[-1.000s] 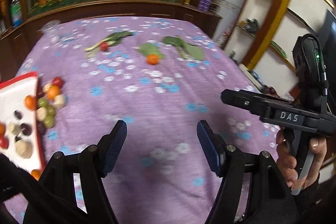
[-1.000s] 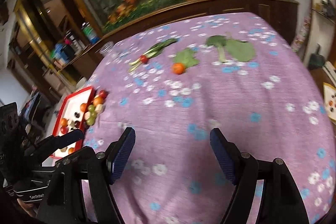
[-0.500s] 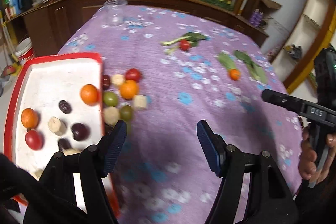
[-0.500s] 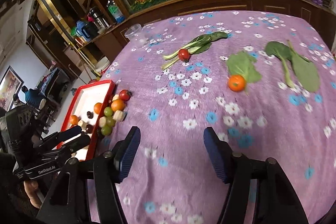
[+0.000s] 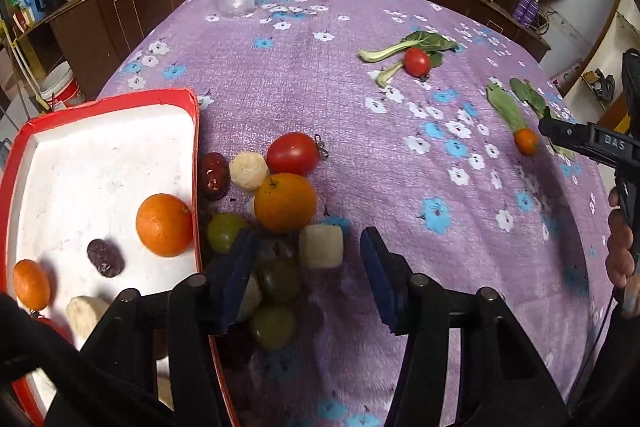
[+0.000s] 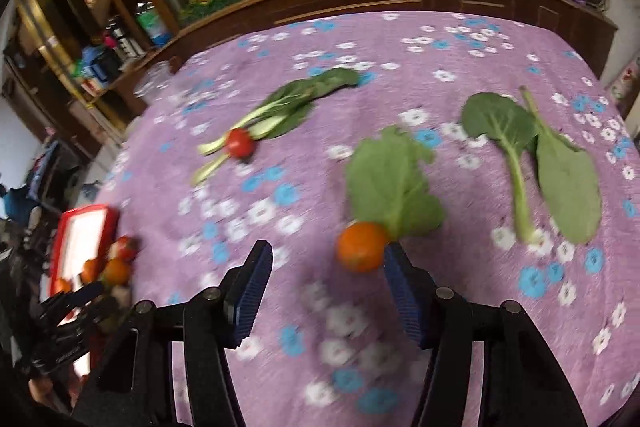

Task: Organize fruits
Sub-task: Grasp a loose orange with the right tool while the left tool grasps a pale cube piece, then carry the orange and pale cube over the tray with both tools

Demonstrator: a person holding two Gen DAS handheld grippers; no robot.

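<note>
L gripper [image 5: 306, 267] spread wide, empty, over fruit pile [image 5: 276, 211] beside red tray [image 5: 196, 147]; R gripper [image 6: 328, 291] unclenched, empty, near small orange [image 6: 360, 246].

Both wrist cams look fwd, low over purple cloth [image 5: 360, 155]; share tray [image 6: 66, 223], greens.
</note>
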